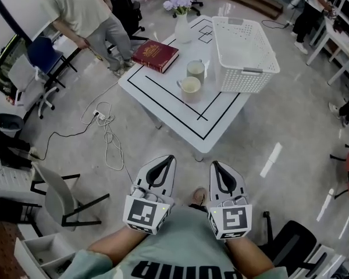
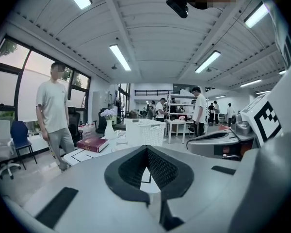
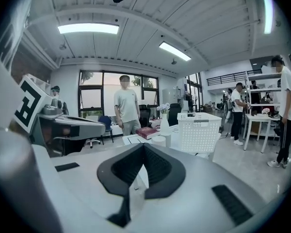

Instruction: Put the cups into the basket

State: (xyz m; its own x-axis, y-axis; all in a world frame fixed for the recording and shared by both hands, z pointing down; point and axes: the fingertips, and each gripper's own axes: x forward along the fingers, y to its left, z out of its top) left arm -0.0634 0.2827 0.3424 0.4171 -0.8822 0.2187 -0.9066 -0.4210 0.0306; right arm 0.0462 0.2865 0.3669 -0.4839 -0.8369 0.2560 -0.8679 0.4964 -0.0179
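Observation:
Two pale cups (image 1: 190,87) (image 1: 196,69) stand side by side on the white table (image 1: 163,106), just left of the white slatted basket (image 1: 244,54). Both grippers hang well short of the table, over the floor in front of the person's body. My left gripper (image 1: 169,158) is shut with nothing in it, and my right gripper (image 1: 214,164) is shut and empty too. In the left gripper view the left gripper (image 2: 146,148) points toward the basket (image 2: 144,132) and cups (image 2: 121,140). In the right gripper view the right gripper (image 3: 143,145) faces a cup (image 3: 160,141) and the basket (image 3: 200,131).
A red book (image 1: 155,55) and a vase of flowers (image 1: 182,17) share the table. A person (image 1: 84,10) stands at its far left. A cable (image 1: 107,132) trails over the floor. A grey chair (image 1: 61,199) is at my left, a black one (image 1: 294,240) at my right.

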